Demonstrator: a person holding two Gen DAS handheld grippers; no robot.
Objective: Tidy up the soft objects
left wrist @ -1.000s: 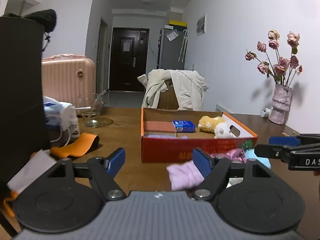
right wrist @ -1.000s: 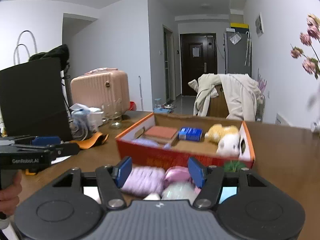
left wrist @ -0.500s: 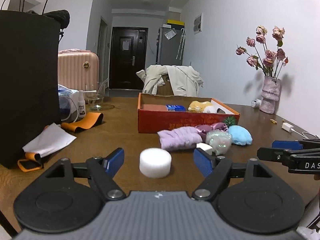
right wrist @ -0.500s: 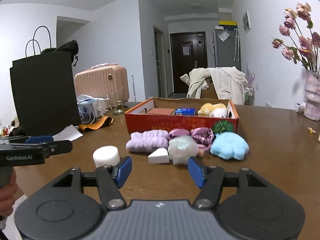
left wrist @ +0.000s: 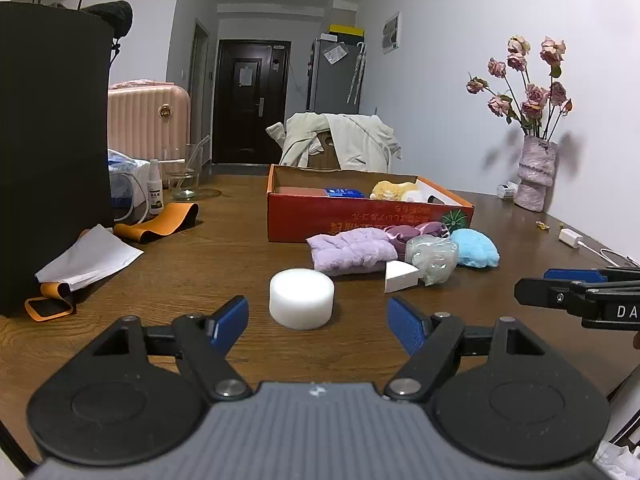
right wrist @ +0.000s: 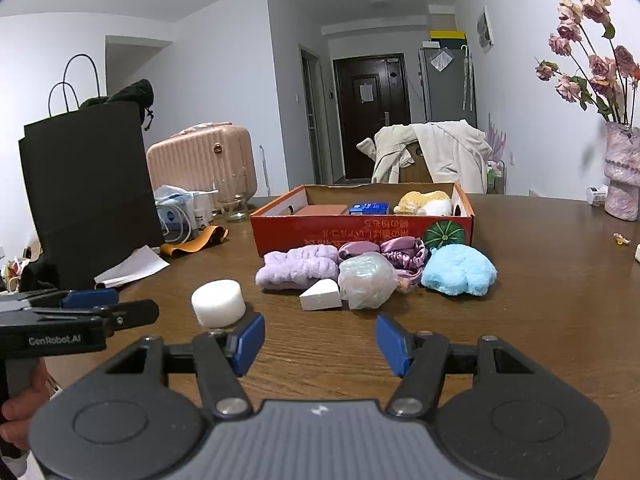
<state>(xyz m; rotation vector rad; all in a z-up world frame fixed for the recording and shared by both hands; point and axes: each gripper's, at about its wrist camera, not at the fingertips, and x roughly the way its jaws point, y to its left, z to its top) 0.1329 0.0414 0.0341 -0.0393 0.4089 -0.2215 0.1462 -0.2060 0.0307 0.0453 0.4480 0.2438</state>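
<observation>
A white foam cylinder (left wrist: 301, 298) (right wrist: 218, 303) stands on the wooden table just ahead of my open, empty left gripper (left wrist: 318, 326). Behind it lie a lilac fluffy cloth (left wrist: 352, 255) (right wrist: 298, 267), a white foam wedge (left wrist: 401, 271) (right wrist: 321, 300), a clear crinkled bundle (left wrist: 432, 255) (right wrist: 367, 280), purple satin scrunchies (right wrist: 404, 254) and a blue fluffy pad (left wrist: 478, 253) (right wrist: 460, 269). An orange box (left wrist: 360, 220) (right wrist: 360, 226) behind them holds a yellow plush (left wrist: 394, 190) (right wrist: 424, 202) and other items. My right gripper (right wrist: 320, 344) is open and empty, short of the pile.
A black paper bag (left wrist: 52, 160) (right wrist: 88, 188) stands at the left with white paper (left wrist: 90, 258) and orange straps (left wrist: 160, 224) beside it. A vase of dried roses (left wrist: 534, 178) stands far right. A charger and cable (left wrist: 576, 240) lie at the right edge.
Both grippers have pulled back from the box and the pile toward the near table edge. The white cylinder and whole pile now show ahead of them. Both stay open.
</observation>
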